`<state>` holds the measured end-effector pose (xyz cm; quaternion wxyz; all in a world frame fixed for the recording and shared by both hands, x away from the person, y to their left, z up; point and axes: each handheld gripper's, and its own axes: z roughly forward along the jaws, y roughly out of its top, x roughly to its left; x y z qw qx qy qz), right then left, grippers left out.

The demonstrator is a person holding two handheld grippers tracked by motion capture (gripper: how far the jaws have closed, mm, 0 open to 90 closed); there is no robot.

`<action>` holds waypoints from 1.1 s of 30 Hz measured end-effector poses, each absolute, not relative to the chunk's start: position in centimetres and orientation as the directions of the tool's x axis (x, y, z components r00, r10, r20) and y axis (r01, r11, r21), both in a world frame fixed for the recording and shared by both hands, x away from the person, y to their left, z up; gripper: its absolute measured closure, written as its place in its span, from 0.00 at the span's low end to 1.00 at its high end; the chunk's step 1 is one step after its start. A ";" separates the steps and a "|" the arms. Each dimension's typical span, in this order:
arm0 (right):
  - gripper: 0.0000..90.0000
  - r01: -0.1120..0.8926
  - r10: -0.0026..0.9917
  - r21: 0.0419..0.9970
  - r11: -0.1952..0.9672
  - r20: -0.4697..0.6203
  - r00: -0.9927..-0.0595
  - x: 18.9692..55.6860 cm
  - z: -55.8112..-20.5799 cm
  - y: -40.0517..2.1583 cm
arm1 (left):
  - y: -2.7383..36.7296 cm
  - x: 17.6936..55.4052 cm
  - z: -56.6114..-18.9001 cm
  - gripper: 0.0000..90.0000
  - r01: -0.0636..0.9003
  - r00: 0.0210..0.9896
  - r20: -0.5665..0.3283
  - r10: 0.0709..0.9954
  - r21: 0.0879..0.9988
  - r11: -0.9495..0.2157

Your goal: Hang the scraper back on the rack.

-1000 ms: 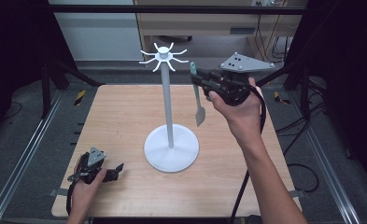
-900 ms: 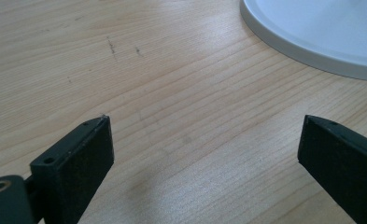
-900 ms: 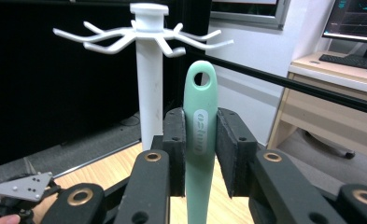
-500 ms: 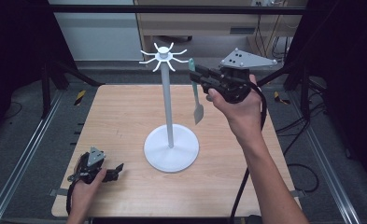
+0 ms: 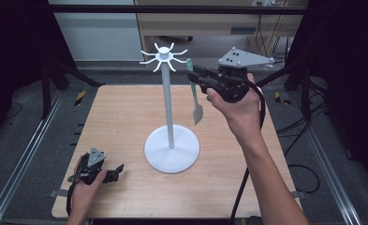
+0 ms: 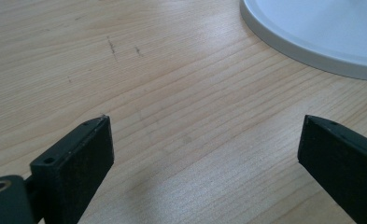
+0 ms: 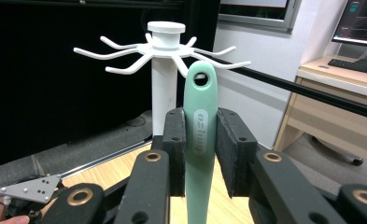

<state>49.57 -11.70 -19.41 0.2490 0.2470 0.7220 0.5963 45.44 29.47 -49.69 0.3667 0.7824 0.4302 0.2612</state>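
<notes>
A white utensil stand point(image 5: 170, 101) with a round base and a crown of hooks point(image 7: 162, 49) rises from the middle of the wooden table. My right gripper point(image 5: 194, 75) is shut on the green handle of a spatula point(image 7: 200, 126), held high just right of the hooks. The spatula hangs down, its grey blade point(image 5: 198, 114) beside the pole. The handle's hole sits a little lower than the hook tips and close to them. My left gripper point(image 5: 117, 169) rests open at the table's near left corner, nothing between its jaws point(image 6: 204, 154).
The stand's white base point(image 6: 321, 37) lies just ahead and right of my left gripper. Black frame rails run along both table sides. A desk with a monitor and keyboard point(image 7: 358, 63) stands beyond the table.
My right gripper has carried the spatula upward and slightly toward the hooks. The left gripper has stayed still.
</notes>
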 end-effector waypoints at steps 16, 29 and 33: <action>0.82 0.070 0.645 0.983 0.172 -0.058 -0.762 50.0 -19.5 -11.1 | 29.5 45.5 -49.7 0.03 0.484 0.494 0.092 0.865 0.797 -0.361; 0.82 0.077 0.641 0.982 0.170 -0.051 -0.766 50.3 -19.6 -10.8 | 29.4 45.5 -49.7 0.03 0.485 0.494 0.091 0.864 0.796 -0.361; 0.82 0.079 0.644 0.982 0.169 -0.049 -0.764 50.3 -19.6 -10.9 | 29.4 45.5 -49.8 0.03 0.485 0.494 0.091 0.864 0.796 -0.361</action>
